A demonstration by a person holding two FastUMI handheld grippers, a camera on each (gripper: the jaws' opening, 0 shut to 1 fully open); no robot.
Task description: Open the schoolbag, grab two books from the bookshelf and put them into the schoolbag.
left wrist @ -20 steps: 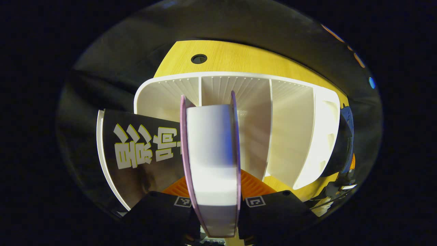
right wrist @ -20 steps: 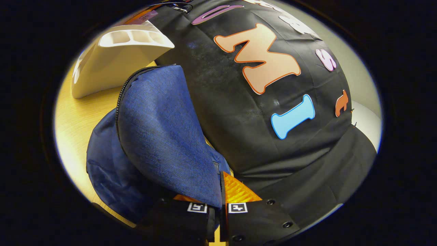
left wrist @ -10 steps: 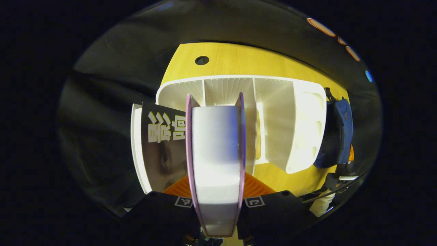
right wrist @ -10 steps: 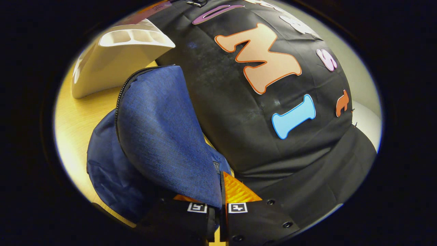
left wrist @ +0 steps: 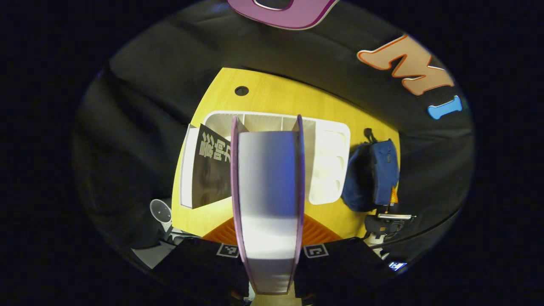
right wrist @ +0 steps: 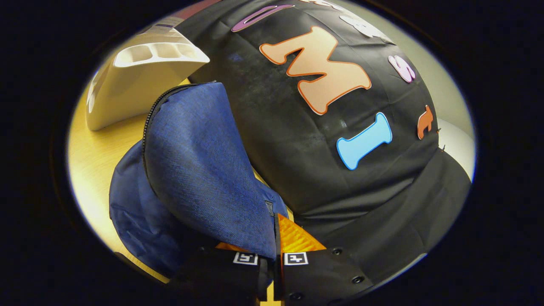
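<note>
Purple-covered, the book (left wrist: 267, 191) stood upright in the left gripper view, pinched between the left gripper's (left wrist: 268, 250) two fingers above the yellow wooden table (left wrist: 297, 95). Beyond it sat the white bookshelf (left wrist: 327, 165), a black-covered book (left wrist: 212, 165) leaning at its left end, the blue schoolbag (left wrist: 374, 174) near its right end. In the right gripper view, the right gripper (right wrist: 271, 259) was pressed together on the schoolbag's (right wrist: 199, 170) fabric flap, the bookshelf (right wrist: 136, 80) just behind the bag.
</note>
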